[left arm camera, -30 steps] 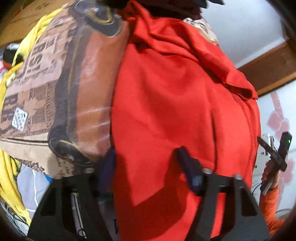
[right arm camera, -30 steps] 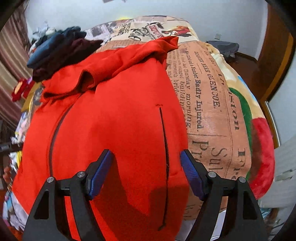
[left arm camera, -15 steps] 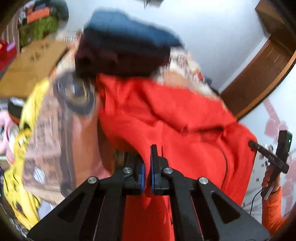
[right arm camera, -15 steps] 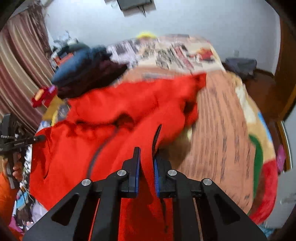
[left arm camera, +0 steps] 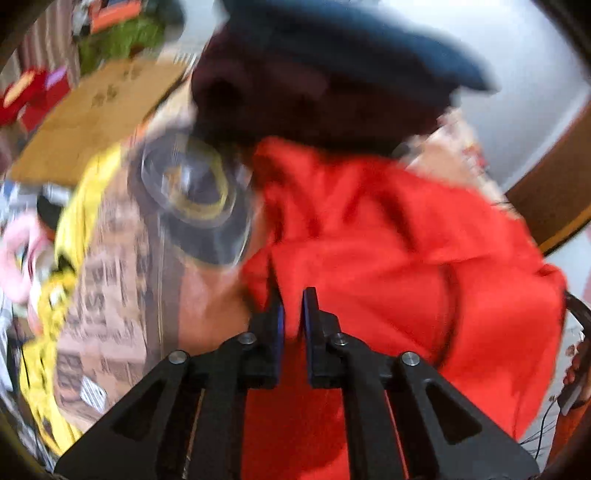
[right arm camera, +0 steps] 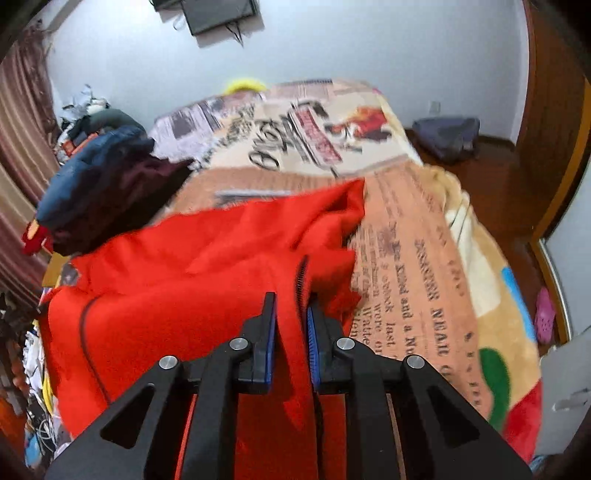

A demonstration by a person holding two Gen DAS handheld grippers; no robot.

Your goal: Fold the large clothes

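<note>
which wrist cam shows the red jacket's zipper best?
Right wrist view: the zipper on the red jacket shows sharp dark teeth just above the right tool. Left wrist view is motion-blurred; only red cloth shows, no clear zipper.

Home bedroom, lived-in and cluttered. A bed is taking up most of the right wrist view, covered by a plush blanket (right arm camera: 417,236) printed like old newspaper pages. Folded dark clothes (right arm camera: 99,184) are sitting piled at its far left corner. Striped curtains (right arm camera: 18,122) are hanging along the left wall, a dark screen (right arm camera: 218,13), probably a wall TV, is mounted high on the pale wall, and a wooden door frame (right arm camera: 550,122) is standing at the right. A pink slipper (right arm camera: 545,314) is lying on the wooden floor beside the bed. The left wrist view is blurring badly; a cardboard sheet (left arm camera: 96,114) and bright household clutter are showing left.
</note>
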